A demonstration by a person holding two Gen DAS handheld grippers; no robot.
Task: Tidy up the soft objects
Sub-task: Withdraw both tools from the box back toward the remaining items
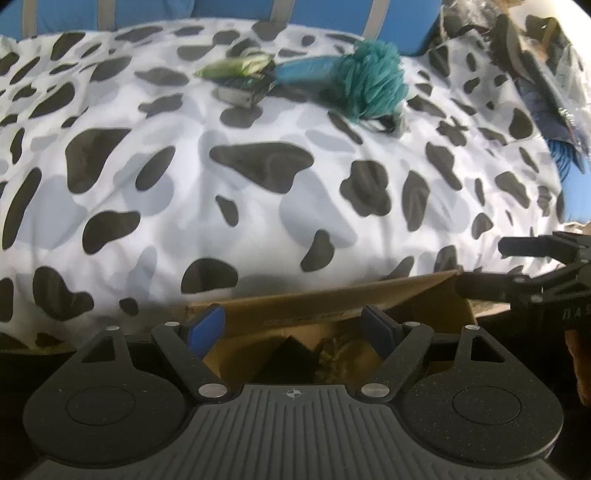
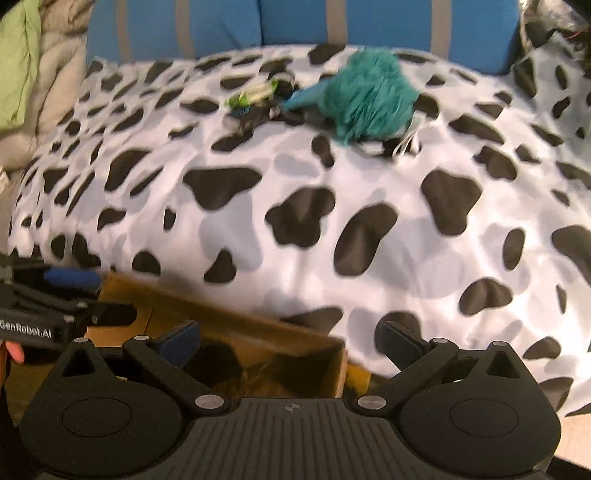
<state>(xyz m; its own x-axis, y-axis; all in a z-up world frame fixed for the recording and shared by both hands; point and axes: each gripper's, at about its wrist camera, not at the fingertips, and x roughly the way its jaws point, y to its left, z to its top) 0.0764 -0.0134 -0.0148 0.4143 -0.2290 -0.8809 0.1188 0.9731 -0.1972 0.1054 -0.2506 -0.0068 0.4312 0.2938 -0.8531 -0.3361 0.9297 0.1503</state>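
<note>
While your left gripper [image 1: 293, 326] and right gripper [image 2: 290, 341] hang spread and empty over the cardboard box [image 2: 258, 332], the teal shaggy toy [image 2: 365, 96] lies far back on the cow-print blanket [image 2: 332, 221]. It looks fluffy, touching a crumpled green-and-black bundle [image 2: 255, 99].

You are in a home, most likely a bedroom. In front of you is a soft, puffy blanket [image 2: 369, 221] with black and gray cow spots on white, spread over what looks like a bed. Behind it stand blue cushions [image 2: 295, 22] with gray stripes. Small soft things lie on the blanket: a fluffy teal toy [image 2: 365, 96] and some little cloth bits [image 2: 255, 99]. A brown cardboard box [image 2: 236, 332] sits low by the edge of the bed. On the far left you can see a green and gray pile [image 2: 33, 66] of bedding.
</note>
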